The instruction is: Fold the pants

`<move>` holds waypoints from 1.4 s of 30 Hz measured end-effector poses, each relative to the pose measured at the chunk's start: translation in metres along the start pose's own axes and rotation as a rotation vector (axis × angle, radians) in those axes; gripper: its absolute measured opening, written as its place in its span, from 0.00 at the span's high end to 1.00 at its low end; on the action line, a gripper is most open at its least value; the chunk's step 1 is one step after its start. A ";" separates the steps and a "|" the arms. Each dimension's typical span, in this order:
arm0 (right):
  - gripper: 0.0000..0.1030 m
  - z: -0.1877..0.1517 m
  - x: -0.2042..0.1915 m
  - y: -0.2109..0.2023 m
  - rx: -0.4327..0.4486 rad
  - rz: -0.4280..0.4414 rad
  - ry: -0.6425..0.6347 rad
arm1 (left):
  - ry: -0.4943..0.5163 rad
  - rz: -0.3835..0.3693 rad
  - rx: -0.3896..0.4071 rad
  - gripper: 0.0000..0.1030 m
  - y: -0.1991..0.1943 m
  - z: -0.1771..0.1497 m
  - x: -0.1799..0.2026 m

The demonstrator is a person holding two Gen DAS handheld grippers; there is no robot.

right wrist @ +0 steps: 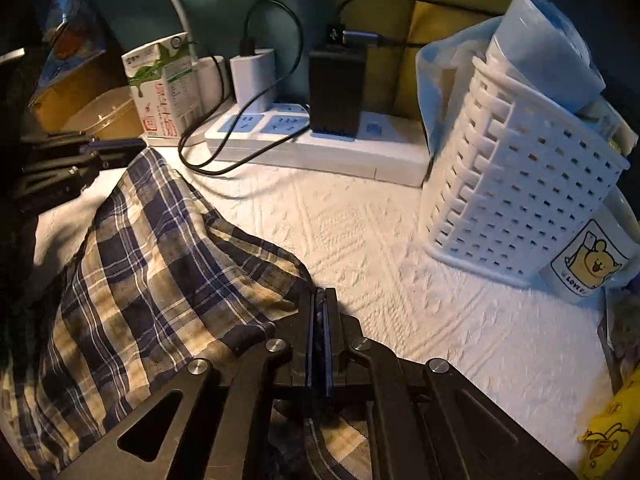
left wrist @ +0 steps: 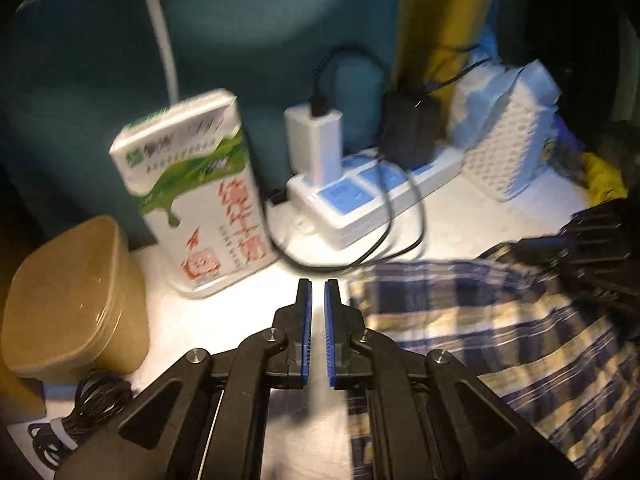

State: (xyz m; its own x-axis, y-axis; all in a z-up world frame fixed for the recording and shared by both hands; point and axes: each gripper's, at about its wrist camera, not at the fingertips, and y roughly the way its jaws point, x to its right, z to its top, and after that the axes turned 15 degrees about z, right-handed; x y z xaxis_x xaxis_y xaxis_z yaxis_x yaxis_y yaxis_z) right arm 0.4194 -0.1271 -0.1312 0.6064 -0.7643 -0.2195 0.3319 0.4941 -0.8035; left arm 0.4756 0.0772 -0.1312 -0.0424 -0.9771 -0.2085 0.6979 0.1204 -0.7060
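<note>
Milk carton (left wrist: 192,196), power strip (right wrist: 320,144), white basket (right wrist: 520,200), bear mug (right wrist: 592,260), brown tub (left wrist: 76,300)

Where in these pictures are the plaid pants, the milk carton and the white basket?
plaid pants (right wrist: 160,264): right wrist view, on the middle of the checked cloth.
milk carton (left wrist: 200,196): left wrist view, on its printed front face.
white basket (right wrist: 520,200): right wrist view, on its perforated side wall.

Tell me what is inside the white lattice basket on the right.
A pale blue plastic bag sticks up out of the white lattice basket and spills over its rim. Anything lower down is hidden by the bag and the basket walls. A cartoon mug stands outside, against it.
</note>
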 end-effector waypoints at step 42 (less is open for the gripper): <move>0.32 -0.081 -0.040 -0.083 0.141 0.009 0.143 | -0.136 -0.115 -0.097 0.55 -0.090 -0.052 -0.034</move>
State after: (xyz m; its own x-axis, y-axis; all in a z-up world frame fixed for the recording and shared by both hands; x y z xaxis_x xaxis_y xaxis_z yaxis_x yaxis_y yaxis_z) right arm 0.3096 -0.1712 -0.1008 0.5041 -0.8057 -0.3111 0.4307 0.5467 -0.7180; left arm 0.3770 0.1081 -0.0954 -0.0159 -0.9993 -0.0340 0.6219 0.0167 -0.7829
